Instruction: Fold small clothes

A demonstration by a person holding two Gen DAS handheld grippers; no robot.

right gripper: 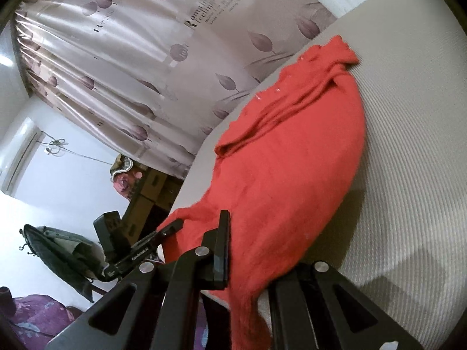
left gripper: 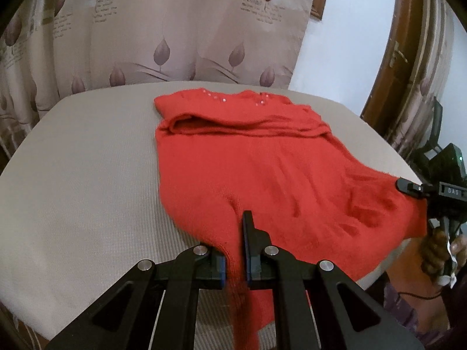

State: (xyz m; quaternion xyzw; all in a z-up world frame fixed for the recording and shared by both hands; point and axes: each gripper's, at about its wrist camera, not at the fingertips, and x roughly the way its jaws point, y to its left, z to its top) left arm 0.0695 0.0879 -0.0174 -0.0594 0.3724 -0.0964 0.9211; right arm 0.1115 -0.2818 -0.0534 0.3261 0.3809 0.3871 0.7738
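A small red knitted dress (left gripper: 262,160) lies spread on a beige padded table (left gripper: 87,175), collar with small beads at the far side, sleeves folded across the chest. My left gripper (left gripper: 235,250) is shut on the near hem, red fabric pinched between its pads. My right gripper (left gripper: 408,188) grips the hem's right corner at the table edge. In the right wrist view the dress (right gripper: 292,145) runs away from my right gripper (right gripper: 251,265), whose fingers pinch the hem; the right finger is hidden under fabric. The left gripper (right gripper: 172,226) holds the hem beside it.
A patterned curtain (left gripper: 175,29) hangs behind the table. A wooden door frame (left gripper: 402,58) stands at the right. Cardboard boxes (right gripper: 151,189) and a dark bag (right gripper: 58,248) sit off the table's edge. The table (right gripper: 408,145) extends bare to the dress's left side.
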